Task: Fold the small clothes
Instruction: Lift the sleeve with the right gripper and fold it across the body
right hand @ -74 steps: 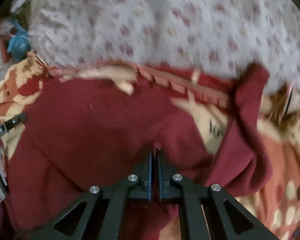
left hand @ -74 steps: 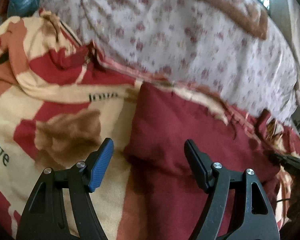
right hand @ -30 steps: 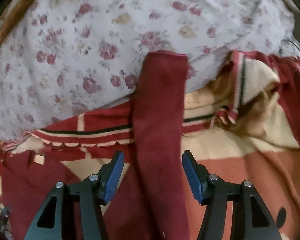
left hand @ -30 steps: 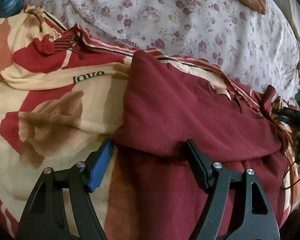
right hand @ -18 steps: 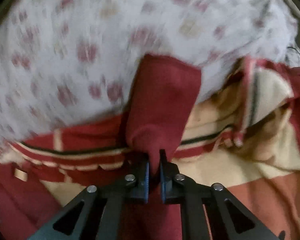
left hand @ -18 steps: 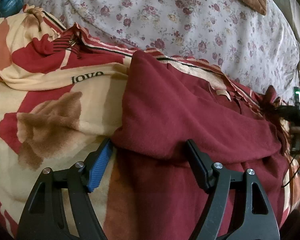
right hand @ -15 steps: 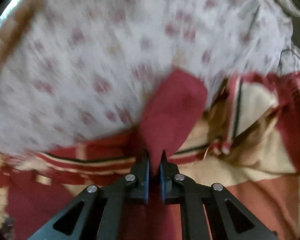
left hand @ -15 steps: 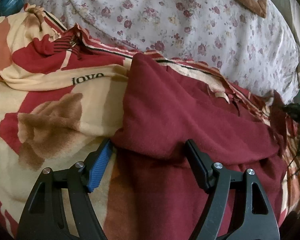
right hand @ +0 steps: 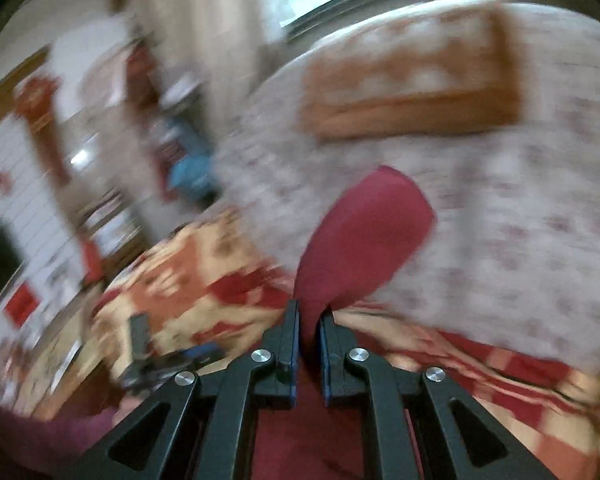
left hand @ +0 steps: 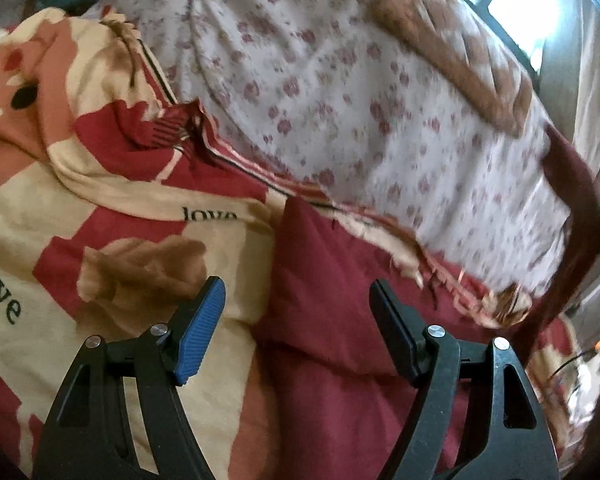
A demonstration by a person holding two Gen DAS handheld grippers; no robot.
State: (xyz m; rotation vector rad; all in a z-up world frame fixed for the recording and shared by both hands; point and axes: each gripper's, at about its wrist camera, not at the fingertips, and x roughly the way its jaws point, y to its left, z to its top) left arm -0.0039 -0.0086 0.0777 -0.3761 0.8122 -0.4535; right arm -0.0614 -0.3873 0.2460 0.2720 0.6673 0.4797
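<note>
Maroon fleecy garment (left hand: 332, 332), right hand-held gripper (right hand: 309, 332) clamped on sleeve, left hand-held gripper (left hand: 296, 328) wide apart

Matt maroon cloth garment (left hand: 332, 320) lies on a fuzzy fleece blanket (left hand: 112, 216).

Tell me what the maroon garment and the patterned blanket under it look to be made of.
Maroon garment: probably soft matte knit or fleece; it folds in thick, rounded creases with no sheen. Patterned blanket: likely plush fleece; fuzzy surface, soft-edged printed shapes and "love" lettering.
</note>
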